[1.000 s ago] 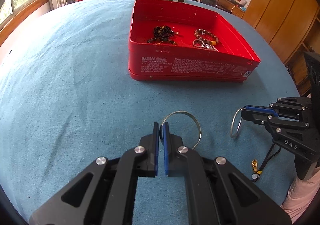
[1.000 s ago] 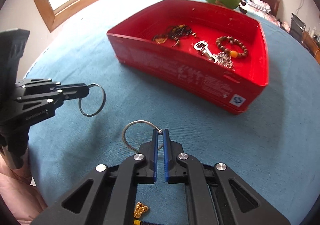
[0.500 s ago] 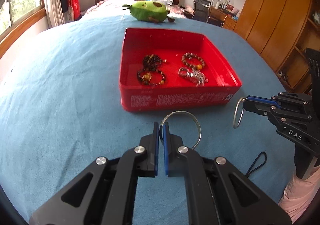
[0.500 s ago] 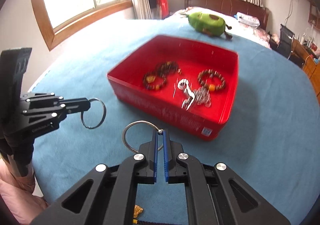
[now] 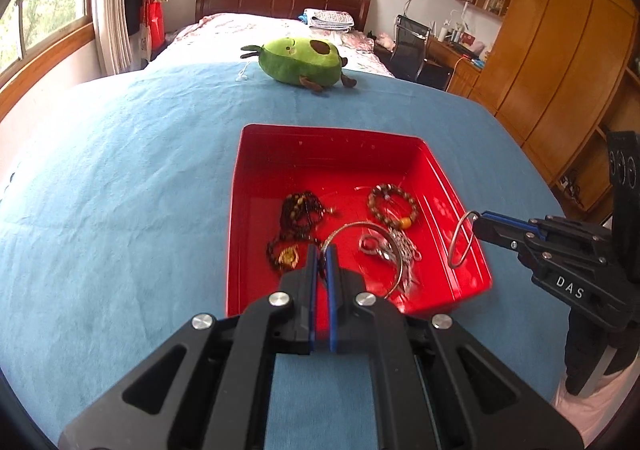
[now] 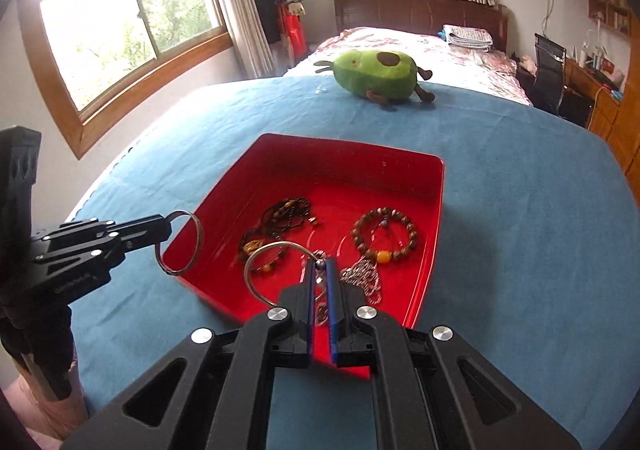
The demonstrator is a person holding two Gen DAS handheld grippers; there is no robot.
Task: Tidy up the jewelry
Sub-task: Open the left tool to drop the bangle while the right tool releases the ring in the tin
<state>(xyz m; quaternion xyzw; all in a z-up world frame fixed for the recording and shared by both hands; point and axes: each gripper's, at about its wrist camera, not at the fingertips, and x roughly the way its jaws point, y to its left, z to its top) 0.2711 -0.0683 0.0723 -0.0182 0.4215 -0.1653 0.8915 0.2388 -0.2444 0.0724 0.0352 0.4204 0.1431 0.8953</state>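
Left wrist view: the left gripper (image 5: 321, 250), matte black with blue pads, has its jaws pressed together on the thin wire of a round silver ring (image 5: 370, 228), which arcs to the right of the tips above the near part of the red tray (image 5: 236, 210). The tray is a glossy, shallow rectangle with rounded corners, sitting on a soft, faintly napped blue cloth (image 5: 120, 210). On its floor lie a dark beaded bracelet (image 5: 298, 210) at the left, a round brown bead bracelet (image 5: 394, 206) with one amber bead at the far right, and a tangled silver chain with clasp (image 5: 390, 248) near the middle. At the right, the right gripper (image 5: 476, 220) pinches a second metal ring (image 5: 460, 240), seen nearly edge-on over the tray's right wall. A plush green avocado toy (image 5: 302, 60) lies at the far edge of the cloth.

Right wrist view: the right gripper (image 6: 320, 262) is clamped shut on its ring (image 6: 256, 262) at a small bead on the wire; the hoop opens to the left, above the tray's (image 6: 438, 186) near side. At the left, the left gripper (image 6: 166, 228) pinches its ring (image 6: 182, 242), a flat round hoop hanging over the tray's near left corner. The bead bracelets (image 6: 384, 236) and chain (image 6: 364, 276) rest inside the tray. The plush toy (image 6: 376, 76) lies far beyond.
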